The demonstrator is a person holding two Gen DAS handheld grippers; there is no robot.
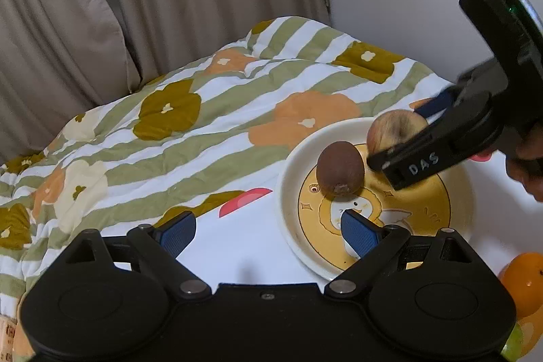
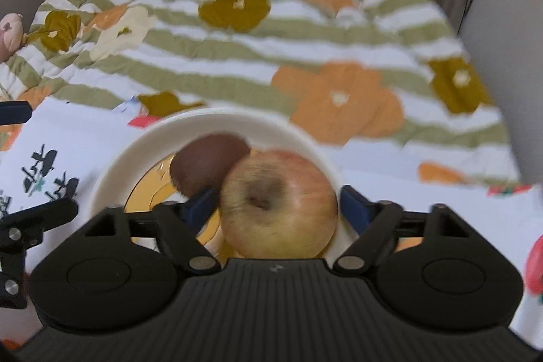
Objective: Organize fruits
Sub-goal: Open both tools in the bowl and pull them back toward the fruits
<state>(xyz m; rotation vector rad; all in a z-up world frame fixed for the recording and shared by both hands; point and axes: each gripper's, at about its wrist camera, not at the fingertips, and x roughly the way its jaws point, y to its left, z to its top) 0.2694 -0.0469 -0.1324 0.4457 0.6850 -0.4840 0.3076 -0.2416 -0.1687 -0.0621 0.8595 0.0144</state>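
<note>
A flowered, striped quilt [image 1: 210, 111] covers the far part of the bed, and a white printed sheet [image 1: 244, 246] lies over the near part; on that sheet, toward its right side, sits a round white plate [image 1: 288, 178] with a yellow cartoon centre. The apple [image 2: 278, 209] rests on the plate near its far right rim, with the brown kiwi [image 1: 341, 168] just beside it toward the plate's middle; whether the two touch cannot be told. The right gripper [image 2: 278, 206] straddles the apple with its jaws spread wide, a sliver of gap showing on each side, so the pads do not seem to press on it. The left gripper [image 1: 268, 233] hangs open and empty over the plate's near left rim, one pad above the sheet, the other above the plate. The risk, as I judge it, lies with the round fruit: if the right gripper pulls away at a slant, a finger could catch the apple and roll it into the kiwi or over the low rim onto the soft bedding. The left view alone shows an orange [image 1: 524, 284] off the plate's near right side, with something greenish below it, and part of a hand [image 1: 529, 165] holding the right gripper. The right view alone shows the apple's dark hollow facing the camera.
</note>
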